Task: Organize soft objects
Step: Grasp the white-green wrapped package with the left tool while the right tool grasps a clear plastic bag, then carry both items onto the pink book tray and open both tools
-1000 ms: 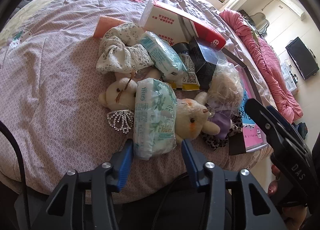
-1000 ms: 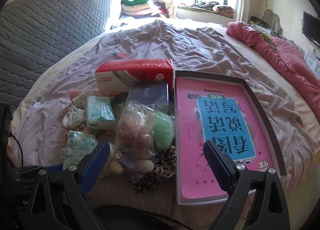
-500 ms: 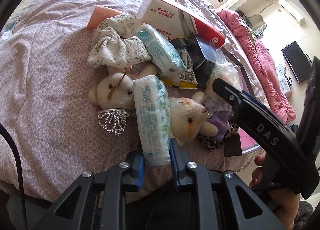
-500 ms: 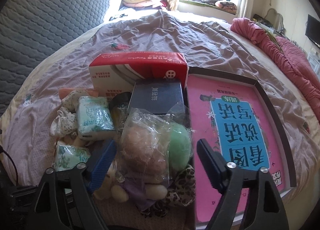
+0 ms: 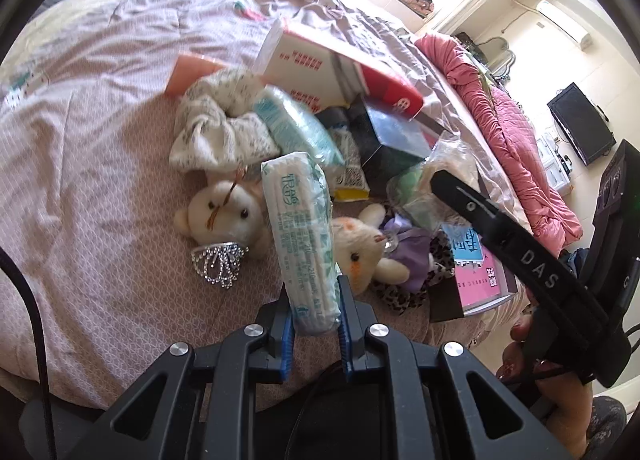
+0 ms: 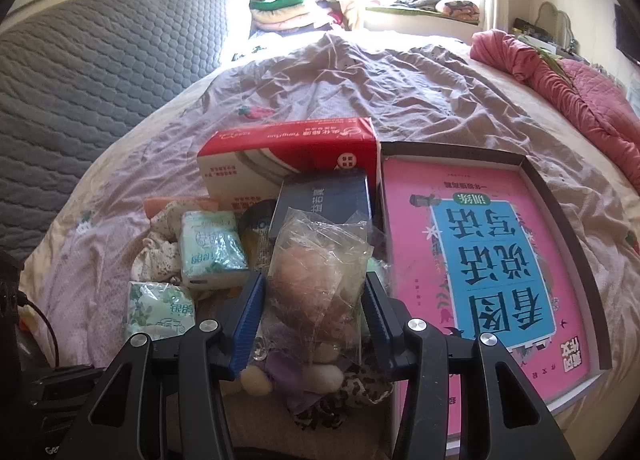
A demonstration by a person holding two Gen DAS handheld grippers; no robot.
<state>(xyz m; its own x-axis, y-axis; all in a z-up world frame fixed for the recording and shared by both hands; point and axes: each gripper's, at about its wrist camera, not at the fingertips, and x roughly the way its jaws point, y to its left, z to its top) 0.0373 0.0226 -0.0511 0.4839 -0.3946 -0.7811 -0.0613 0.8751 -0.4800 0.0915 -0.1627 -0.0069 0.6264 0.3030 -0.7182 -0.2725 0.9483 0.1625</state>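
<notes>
My left gripper (image 5: 314,314) is shut on a green-and-white tissue pack (image 5: 302,236), lifted on edge above the bed; it also shows in the right wrist view (image 6: 158,310). Under it lie two cream plush toys (image 5: 228,212) (image 5: 360,252) and a silver tiara (image 5: 219,266). My right gripper (image 6: 314,304) has its fingers on both sides of a clear plastic bag of soft puffs (image 6: 320,276), pressing on it. A second tissue pack (image 6: 210,248), a floral cloth (image 5: 216,124) and a leopard scrunchie (image 6: 352,388) lie in the pile.
A red-and-white tissue box (image 6: 288,156) and a dark box (image 6: 320,202) stand behind the pile. An open grey box holding a pink book (image 6: 480,256) lies to the right. A pink quilt (image 6: 560,80) runs along the bed's right edge; a grey headboard (image 6: 100,60) is at left.
My left gripper closed on the tissue pack and lifted it on edge. My right gripper moved forward and narrowed around the plastic bag.
</notes>
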